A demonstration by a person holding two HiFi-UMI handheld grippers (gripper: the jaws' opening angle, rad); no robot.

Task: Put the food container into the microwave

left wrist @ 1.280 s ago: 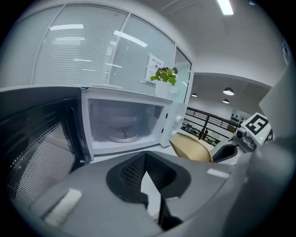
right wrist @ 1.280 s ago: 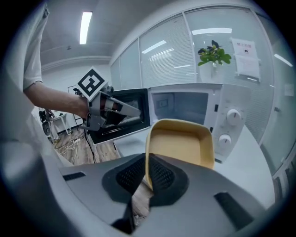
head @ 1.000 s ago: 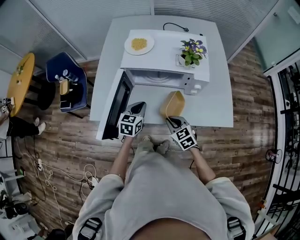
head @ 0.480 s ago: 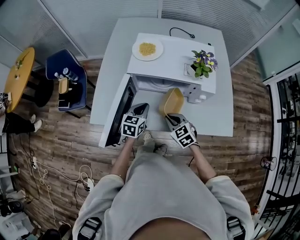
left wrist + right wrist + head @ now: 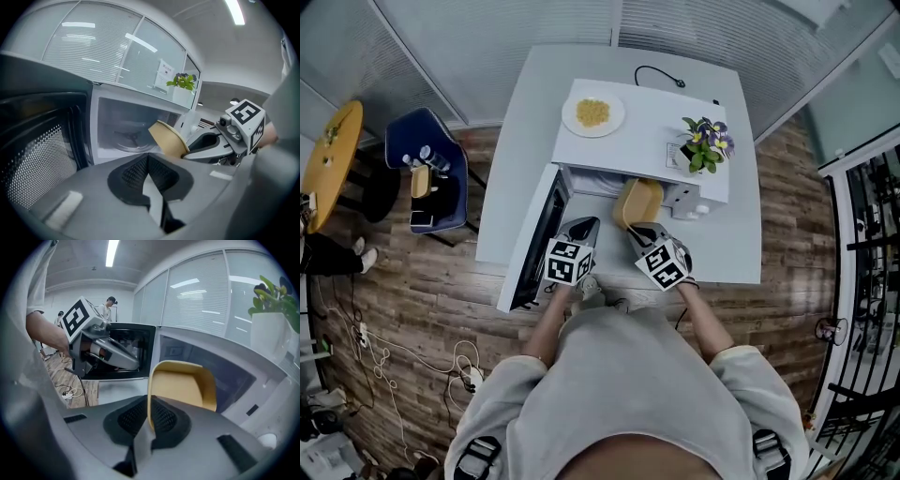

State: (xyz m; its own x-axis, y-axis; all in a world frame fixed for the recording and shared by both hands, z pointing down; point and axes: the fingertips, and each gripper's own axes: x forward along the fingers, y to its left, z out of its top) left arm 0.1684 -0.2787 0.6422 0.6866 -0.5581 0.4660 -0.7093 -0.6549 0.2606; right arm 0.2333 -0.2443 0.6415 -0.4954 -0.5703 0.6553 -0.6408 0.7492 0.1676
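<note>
The yellow food container (image 5: 636,202) hangs at the mouth of the white microwave (image 5: 647,131), whose door (image 5: 534,246) swings open to the left. My right gripper (image 5: 636,228) is shut on the container's near rim. In the right gripper view the rim runs between the pads of that gripper (image 5: 149,416), and the container (image 5: 183,386) tilts in front of the cavity. My left gripper (image 5: 585,223) hovers beside the open door, shut with nothing in it. The left gripper view shows this gripper (image 5: 148,161) pointing at the cavity (image 5: 124,131), with the container (image 5: 168,138) to its right.
A plate of yellow food (image 5: 593,114) and a potted plant (image 5: 705,145) sit on top of the microwave, on a white table (image 5: 731,234). A blue chair (image 5: 427,173) and a round yellow table (image 5: 328,155) stand on the left. Cables (image 5: 384,347) lie on the wooden floor.
My right gripper has carried the container up and inward, from in front of the microwave to its opening. The left gripper has edged a little closer beside the door.
</note>
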